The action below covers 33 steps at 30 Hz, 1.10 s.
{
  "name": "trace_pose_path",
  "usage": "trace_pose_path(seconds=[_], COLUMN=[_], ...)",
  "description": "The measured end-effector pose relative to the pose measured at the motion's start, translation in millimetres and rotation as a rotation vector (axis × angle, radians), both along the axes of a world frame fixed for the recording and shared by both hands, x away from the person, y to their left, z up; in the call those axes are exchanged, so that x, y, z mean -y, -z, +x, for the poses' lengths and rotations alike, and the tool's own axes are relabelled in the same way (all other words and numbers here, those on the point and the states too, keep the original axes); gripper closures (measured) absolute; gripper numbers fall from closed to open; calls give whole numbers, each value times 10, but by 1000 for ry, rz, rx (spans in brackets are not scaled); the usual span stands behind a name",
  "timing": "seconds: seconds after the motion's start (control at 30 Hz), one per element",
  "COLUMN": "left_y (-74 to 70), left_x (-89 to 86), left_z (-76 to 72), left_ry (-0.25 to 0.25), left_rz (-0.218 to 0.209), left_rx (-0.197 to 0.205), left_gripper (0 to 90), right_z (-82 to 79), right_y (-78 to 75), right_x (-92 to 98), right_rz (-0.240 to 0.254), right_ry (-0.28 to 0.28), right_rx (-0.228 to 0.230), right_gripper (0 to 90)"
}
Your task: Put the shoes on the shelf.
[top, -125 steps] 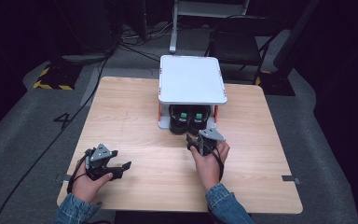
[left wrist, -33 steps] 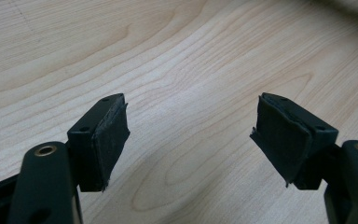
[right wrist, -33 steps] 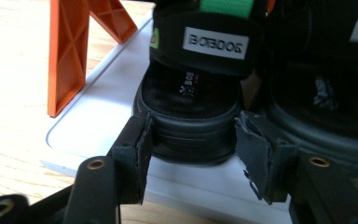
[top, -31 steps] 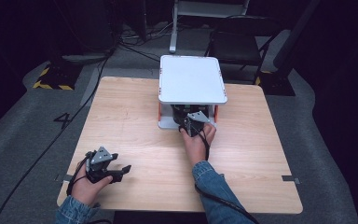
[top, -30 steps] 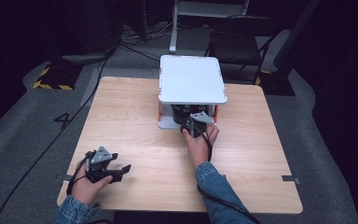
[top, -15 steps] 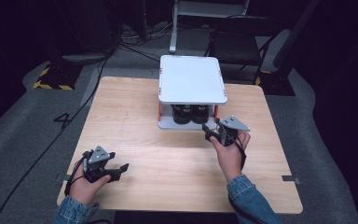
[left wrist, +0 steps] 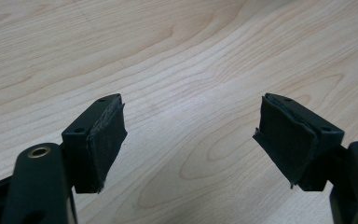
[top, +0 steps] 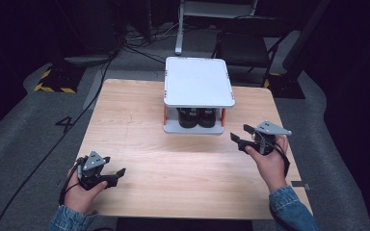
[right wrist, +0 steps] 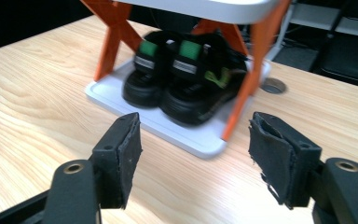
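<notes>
Left gripper [top: 107,177] idle at near table [top: 139,125] edge, jaws apart, empty. Right gripper [top: 243,138] off the rack's [top: 197,82] right corner, jaws just opened, empty. Shoes [right wrist: 177,74] sit paired on lower shelf. Placement looks done; next: clear away without bumping rack.

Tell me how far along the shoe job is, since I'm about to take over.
Done: both black shoes sit side by side on the rack's lower shelf. In hand: nothing; the right claw, jaws just opened, is beside the rack, and the left claw rests open near the table's front edge. Nothing visibly remains.
</notes>
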<state>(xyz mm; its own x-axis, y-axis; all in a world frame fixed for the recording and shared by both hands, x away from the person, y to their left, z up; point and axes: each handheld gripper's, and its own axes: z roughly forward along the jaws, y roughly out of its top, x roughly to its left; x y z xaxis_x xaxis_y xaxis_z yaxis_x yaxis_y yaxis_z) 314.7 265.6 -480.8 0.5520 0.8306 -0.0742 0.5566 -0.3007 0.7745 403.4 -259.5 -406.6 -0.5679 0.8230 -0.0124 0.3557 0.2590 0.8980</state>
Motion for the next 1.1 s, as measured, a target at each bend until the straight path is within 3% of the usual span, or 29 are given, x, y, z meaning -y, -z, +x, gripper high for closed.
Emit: trace_pose_path(seconds=[0.1,0.13,0.3,0.47,0.63,0.8,0.97,1.1], left_y=[-24,-24,-15,10,37,47,69,78], left_x=[-20,-20,-62,-109,-164,-178,-105,-69], left_z=[10,10,40,67,88,82,84,91], left_ry=[-7,-7,-36,-68,-108,-114,-70,-41], left_rz=[11,11,21,23,66,66,80,95], left_rx=[-1,-1,-17,-41,-80,-67,-43,-32], left_gripper=[223,223,223,218,218,209,195,195], right_z=[-76,-76,-176,-283,-386,-554,-691,-699], right_y=[-37,-37,-51,-26,69,303,618,713], right_x=[235,235,465,708,895,1088,1253,1265], right_rz=[11,11,-54,-50,-64,-25,1,-98], right_ry=[13,13,-15,-26,-15,15,37,-2], right_rx=[-8,-8,-50,-86,-93,-121,-152,-184], right_gripper=[336,336,346,334,319,299,297,297])
